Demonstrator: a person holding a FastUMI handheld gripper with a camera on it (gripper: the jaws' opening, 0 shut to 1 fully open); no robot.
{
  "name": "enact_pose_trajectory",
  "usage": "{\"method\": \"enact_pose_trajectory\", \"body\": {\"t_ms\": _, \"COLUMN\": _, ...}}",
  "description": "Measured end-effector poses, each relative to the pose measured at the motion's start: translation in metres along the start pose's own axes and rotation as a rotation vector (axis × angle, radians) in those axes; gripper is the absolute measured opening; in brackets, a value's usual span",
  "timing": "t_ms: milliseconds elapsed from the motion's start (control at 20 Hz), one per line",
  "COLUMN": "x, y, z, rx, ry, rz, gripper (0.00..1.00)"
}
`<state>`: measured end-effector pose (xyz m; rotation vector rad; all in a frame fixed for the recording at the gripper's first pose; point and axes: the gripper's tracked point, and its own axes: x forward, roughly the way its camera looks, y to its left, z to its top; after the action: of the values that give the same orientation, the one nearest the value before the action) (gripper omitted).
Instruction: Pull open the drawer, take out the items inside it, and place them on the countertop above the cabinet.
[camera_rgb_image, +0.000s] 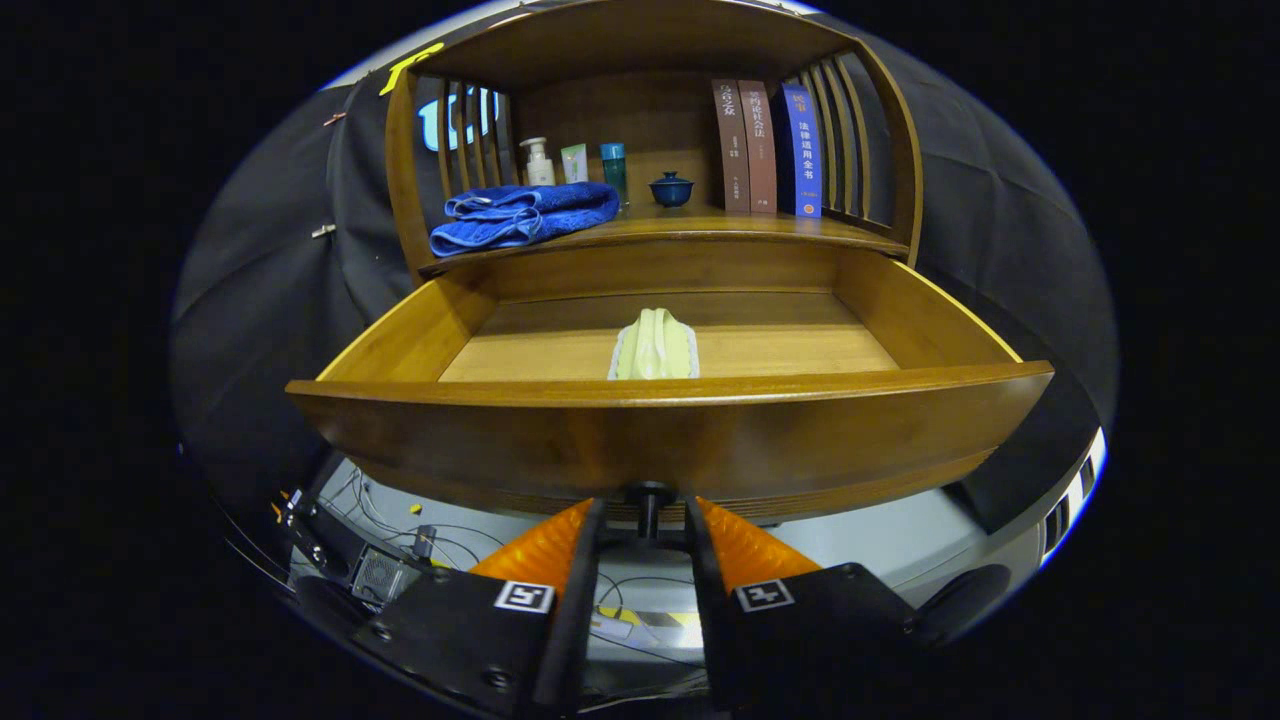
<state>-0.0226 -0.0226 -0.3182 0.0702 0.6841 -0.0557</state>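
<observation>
Drawer (660, 440) is pulled out, wooden, open toward the camera. On the countertop (740, 228) above it, left to right: folded blue towel (520, 215), white pump bottle (538, 163), pale green tube (574, 162), teal bottle (613, 166), dark blue lidded cup (671, 189), three upright books (766, 148). Inside the drawer, one pale green cloth item with a white edge (655, 346) lies mid-floor, near the front wall. Gripper (648, 520) sits below the drawer front, fingers either side of the dark knob (648, 500); a slight gap shows each side, so can't tell if it's clamped.
</observation>
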Motion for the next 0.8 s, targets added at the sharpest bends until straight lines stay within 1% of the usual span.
{"method": "enact_pose_trajectory", "body": {"t_ms": 150, "x": -0.038, "y": -0.001, "z": 0.033, "rx": 0.009, "ry": -0.078, "rz": -0.01, "gripper": 0.96}}
{"method": "enact_pose_trajectory", "body": {"t_ms": 250, "x": -0.056, "y": 0.002, "z": 0.069, "rx": 0.022, "ry": -0.135, "rz": -0.009, "gripper": 0.94}}
{"method": "enact_pose_trajectory", "body": {"t_ms": 350, "x": -0.055, "y": 0.009, "z": 0.092, "rx": 0.026, "ry": -0.128, "rz": 0.021, "gripper": 0.99}}
{"method": "enact_pose_trajectory", "body": {"t_ms": 400, "x": -0.049, "y": 0.016, "z": 0.104, "rx": 0.029, "ry": -0.124, "rz": 0.06, "gripper": 0.99}}
{"method": "enact_pose_trajectory", "body": {"t_ms": 500, "x": -0.028, "y": 0.016, "z": 0.119, "rx": 0.024, "ry": -0.079, "rz": 0.076, "gripper": 0.99}}
{"method": "enact_pose_trajectory", "body": {"t_ms": 700, "x": 0.023, "y": 0.012, "z": 0.151, "rx": 0.044, "ry": -0.011, "rz": 0.057, "gripper": 1.0}}
{"method": "enact_pose_trajectory", "body": {"t_ms": 800, "x": 0.051, "y": 0.012, "z": 0.156, "rx": 0.036, "ry": 0.053, "rz": 0.056, "gripper": 1.0}}
